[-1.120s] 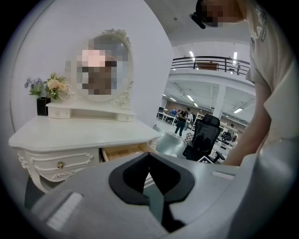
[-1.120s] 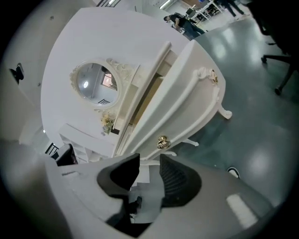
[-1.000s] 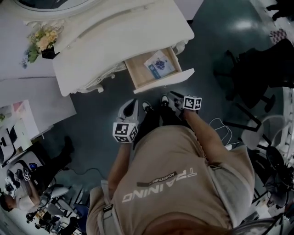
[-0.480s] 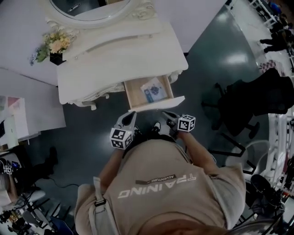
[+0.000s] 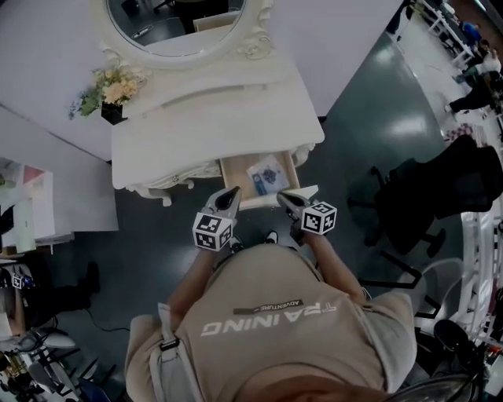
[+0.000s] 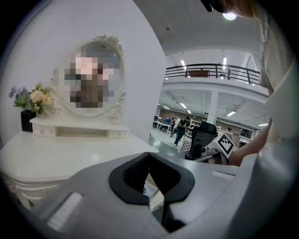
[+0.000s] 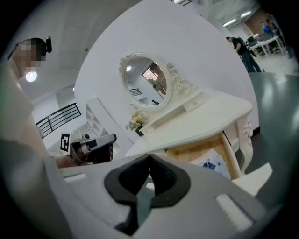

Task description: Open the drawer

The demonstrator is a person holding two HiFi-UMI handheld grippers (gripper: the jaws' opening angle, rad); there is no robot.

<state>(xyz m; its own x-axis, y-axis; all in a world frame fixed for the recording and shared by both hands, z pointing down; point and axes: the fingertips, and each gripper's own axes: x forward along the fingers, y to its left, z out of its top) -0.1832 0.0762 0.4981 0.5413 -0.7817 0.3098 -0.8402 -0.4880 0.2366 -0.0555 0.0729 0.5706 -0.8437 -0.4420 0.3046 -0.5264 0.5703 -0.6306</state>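
Over on the left of the white surface (image 5: 212,118), a small bunch of flowers (image 5: 110,88) stands below the oval mirror (image 5: 177,23). Nearer the person, the left tool (image 5: 229,196) is held up by the left front corner of the drawer (image 5: 236,174), its jaws closed together with nothing between them. The drawer itself sits under the right half of the surface and is pulled well out. Its wooden bottom is open to view, and a blue-and-white booklet (image 5: 266,174) lies inside. At the other front corner is the right tool (image 5: 287,200), likewise closed, empty and clear of the wood. With neither tool gripping the drawer and its inside plainly showing, I would say the opening is as good as done. At most a little more pull remains, though I cannot tell whether the drawer has reached its stop.
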